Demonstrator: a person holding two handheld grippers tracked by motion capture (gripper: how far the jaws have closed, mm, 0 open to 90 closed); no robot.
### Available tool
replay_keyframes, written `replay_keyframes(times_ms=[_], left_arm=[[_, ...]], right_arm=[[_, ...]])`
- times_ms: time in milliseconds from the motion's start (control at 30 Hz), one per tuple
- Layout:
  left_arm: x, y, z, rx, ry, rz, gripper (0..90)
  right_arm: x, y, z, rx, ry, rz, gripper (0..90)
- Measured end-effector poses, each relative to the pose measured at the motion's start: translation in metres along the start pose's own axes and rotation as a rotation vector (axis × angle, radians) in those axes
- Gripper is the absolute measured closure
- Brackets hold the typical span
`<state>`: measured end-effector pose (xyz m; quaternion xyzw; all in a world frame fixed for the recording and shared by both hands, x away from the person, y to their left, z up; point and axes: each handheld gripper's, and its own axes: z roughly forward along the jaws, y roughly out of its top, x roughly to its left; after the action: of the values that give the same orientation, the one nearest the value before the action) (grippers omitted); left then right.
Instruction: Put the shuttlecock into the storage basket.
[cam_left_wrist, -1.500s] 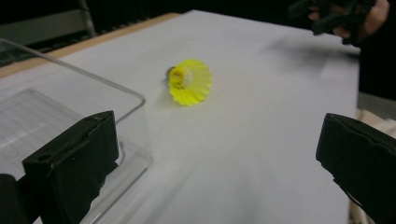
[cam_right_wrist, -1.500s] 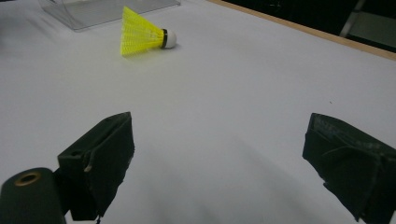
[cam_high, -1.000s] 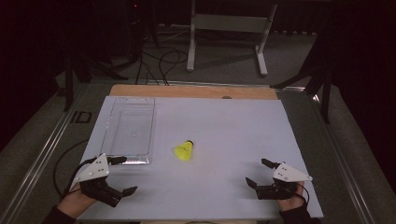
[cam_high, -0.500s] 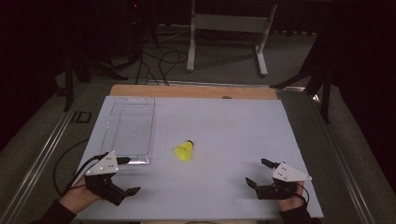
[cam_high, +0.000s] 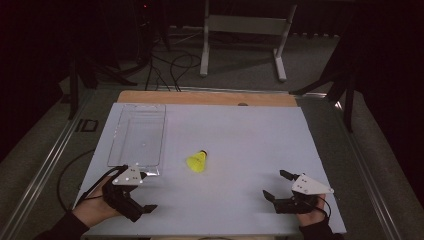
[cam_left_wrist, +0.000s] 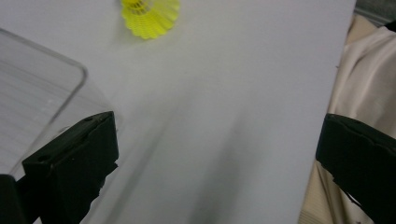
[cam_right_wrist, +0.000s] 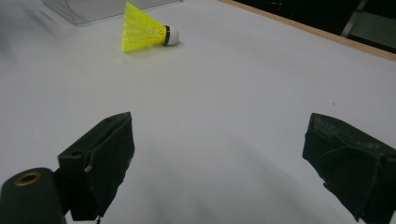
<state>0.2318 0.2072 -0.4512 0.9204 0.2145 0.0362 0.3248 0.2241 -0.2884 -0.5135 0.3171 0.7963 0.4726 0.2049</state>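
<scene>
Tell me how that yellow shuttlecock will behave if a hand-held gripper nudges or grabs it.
The shuttlecock lies on its side on the white table, so a nudge would probably swing it in an arc around its rounded white cork tip. Its thin, ribbed yellow skirt looks very light and springy, so a firm squeeze there may deform it.

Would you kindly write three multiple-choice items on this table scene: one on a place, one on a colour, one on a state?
1. Where does the shuttlecock lie?
A. inside the clear tray
B. on the white board, right of the clear tray
C. between one gripper's jaws

2. What colour is its skirt?
A. yellow
B. red
C. blue

3. How do the jaws of the left gripper and the right gripper stand?
A. both open, empty
B. both shut
C. left shut, right open

Key: B, bare board around it; A, bright yellow feathers; A, wide gaps between jaws in both gripper views.
</scene>
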Motion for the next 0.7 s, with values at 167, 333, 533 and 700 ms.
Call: replay_keyframes(times_ms=[167,333,533,700], left_arm=[[0.0,0.01,0.006,0.041,0.0,0.003,0.0],[-0.001,0.018,0.011,0.093,-0.019,0.007,0.0],[-0.002,0.029,0.016,0.135,-0.007,0.021,0.0],[0.0,0.037,0.017,0.156,-0.011,0.021,0.0]], right_arm=[[0.0,0.0,0.0,0.0,0.001,-0.002,8.9],[0.0,0.0,0.0,0.002,-0.001,-0.002,8.9],[0.0,0.0,0.001,0.007,0.012,0.002,8.9],[0.001,0.0,0.001,0.005,0.012,-0.001,8.9]])
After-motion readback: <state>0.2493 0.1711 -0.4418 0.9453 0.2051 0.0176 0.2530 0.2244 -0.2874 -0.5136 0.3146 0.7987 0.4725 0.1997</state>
